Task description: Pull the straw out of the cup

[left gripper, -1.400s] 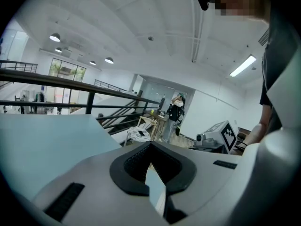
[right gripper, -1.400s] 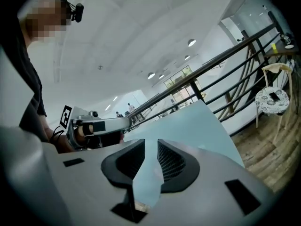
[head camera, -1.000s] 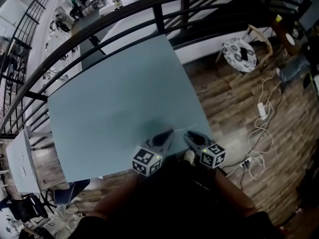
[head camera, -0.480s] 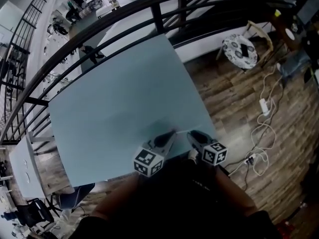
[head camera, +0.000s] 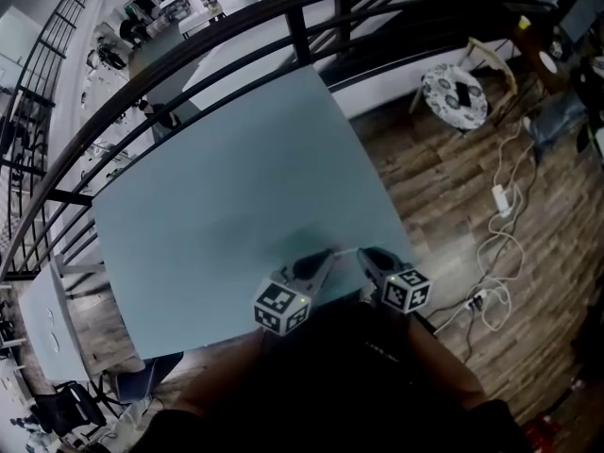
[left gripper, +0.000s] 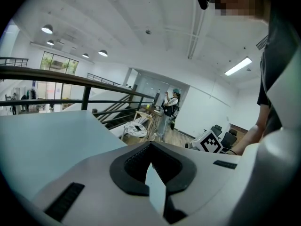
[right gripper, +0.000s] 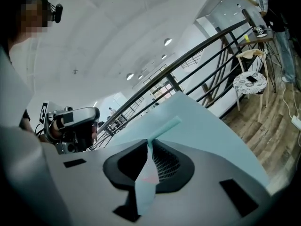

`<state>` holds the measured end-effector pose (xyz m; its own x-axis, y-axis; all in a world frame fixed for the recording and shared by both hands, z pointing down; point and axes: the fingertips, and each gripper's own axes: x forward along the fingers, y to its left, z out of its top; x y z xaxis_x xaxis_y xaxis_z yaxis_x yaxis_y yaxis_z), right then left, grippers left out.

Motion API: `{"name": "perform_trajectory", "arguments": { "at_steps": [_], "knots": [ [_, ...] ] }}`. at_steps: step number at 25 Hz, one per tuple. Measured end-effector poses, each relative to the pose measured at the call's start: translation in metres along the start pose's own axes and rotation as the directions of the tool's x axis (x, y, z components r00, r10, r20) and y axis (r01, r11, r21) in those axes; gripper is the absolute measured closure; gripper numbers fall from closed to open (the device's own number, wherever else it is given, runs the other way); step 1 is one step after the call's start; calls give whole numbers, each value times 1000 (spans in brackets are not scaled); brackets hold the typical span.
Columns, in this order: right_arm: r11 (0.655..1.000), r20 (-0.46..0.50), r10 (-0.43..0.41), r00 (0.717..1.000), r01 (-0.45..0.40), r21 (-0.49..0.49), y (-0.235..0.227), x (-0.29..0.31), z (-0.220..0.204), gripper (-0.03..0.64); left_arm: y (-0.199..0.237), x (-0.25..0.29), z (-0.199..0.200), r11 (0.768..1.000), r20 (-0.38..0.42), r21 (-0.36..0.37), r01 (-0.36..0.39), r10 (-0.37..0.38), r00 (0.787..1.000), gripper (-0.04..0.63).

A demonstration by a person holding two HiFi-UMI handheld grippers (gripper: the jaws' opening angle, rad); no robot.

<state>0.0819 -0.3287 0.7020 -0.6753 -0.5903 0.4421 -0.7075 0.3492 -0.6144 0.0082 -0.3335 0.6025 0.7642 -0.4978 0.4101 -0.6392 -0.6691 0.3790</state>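
A thin pale straw [head camera: 345, 249] runs between the tips of the two grippers, just above the near edge of the light blue table [head camera: 226, 187]. In the right gripper view the straw [right gripper: 164, 127] sticks out forward from my right gripper [right gripper: 149, 141], which is shut on it. In the head view my right gripper [head camera: 364, 252] is to the right of my left gripper [head camera: 326, 252]. My left gripper [left gripper: 150, 144] has its jaws together with nothing seen between them. No cup shows in any view.
A black railing [head camera: 283, 8] curves round the table's far side. A stool with a patterned cushion [head camera: 454, 100] stands on the wooden floor to the right, near loose cables and a power strip [head camera: 498, 199]. The table's right edge [head camera: 377, 187] drops to that floor.
Both grippers stay nearly in place at the table's near edge. Only the head view shifts slightly.
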Motion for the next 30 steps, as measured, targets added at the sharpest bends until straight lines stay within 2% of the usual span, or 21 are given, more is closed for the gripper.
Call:
{"name": "perform_trajectory", "arguments": {
  "at_steps": [8,17,25,30],
  "knots": [
    [999,-14,19,1000,-20,-40,10,-3,1,574,-2,-5,-1,1000,16,-13,-13,13,1000,584],
    [985,-52,107,993,-113,-130,32,-12,10,574,-13,-21,-1,994,70,-39,-106,108,992,583],
    [950,-82,174,981,-189,-249,50,-31,25,574,-29,-39,-4,977,131,-68,-203,210,969,584],
    [924,-87,219,972,-236,-300,56,-49,38,574,-41,-44,-2,959,183,-94,-268,282,942,583]
  ]
}}
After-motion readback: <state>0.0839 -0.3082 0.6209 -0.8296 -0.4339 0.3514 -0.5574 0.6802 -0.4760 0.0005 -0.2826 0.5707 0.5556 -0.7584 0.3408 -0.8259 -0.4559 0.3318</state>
